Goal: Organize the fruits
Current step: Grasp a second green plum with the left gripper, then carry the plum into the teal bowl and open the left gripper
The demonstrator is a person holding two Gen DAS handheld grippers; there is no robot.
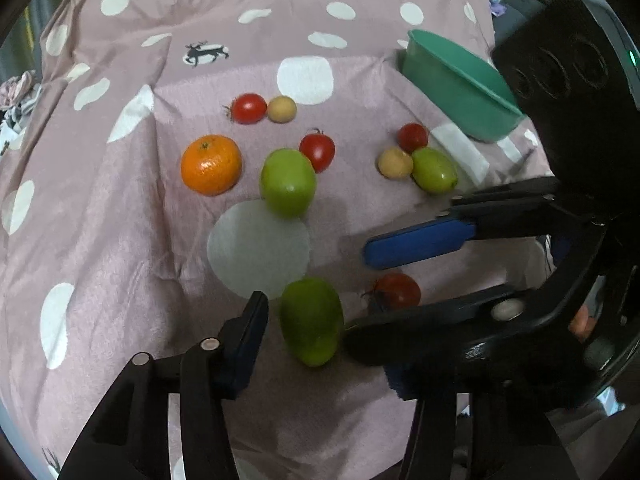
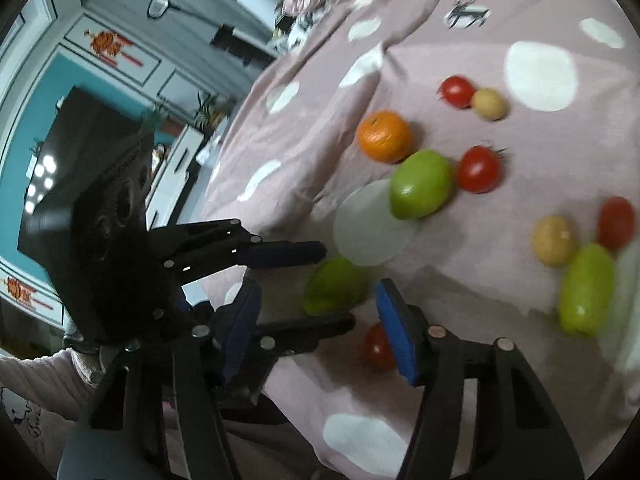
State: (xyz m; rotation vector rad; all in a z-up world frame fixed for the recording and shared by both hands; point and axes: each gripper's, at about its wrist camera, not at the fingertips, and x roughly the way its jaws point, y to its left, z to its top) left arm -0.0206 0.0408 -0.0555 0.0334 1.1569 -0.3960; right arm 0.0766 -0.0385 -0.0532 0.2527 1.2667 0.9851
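A green fruit (image 1: 312, 320) lies on the pink dotted cloth (image 1: 120, 220), and my left gripper (image 1: 312, 312) is shut on it. Its left pad (image 1: 250, 336) is at the fruit's side, and its other finger is hidden behind the right gripper. From the right wrist, the left gripper (image 2: 339, 286) hugs that green fruit (image 2: 336, 286) on both sides. My right gripper (image 2: 318, 284) stands open. A red tomato (image 2: 378, 346) lies between its fingers, beside the right pad (image 2: 396, 328). The left wrist view shows the right gripper (image 1: 356, 296) straddling this tomato (image 1: 396, 290).
A teal basin (image 1: 452, 92) stands at the back right. Farther back lie an orange (image 1: 211, 164), a green fruit (image 1: 288, 182), another green fruit (image 1: 434, 170), three tomatoes such as one (image 1: 317, 151), and two tan fruits such as one (image 1: 395, 163). A person's sleeve (image 2: 40, 380) is at the lower left.
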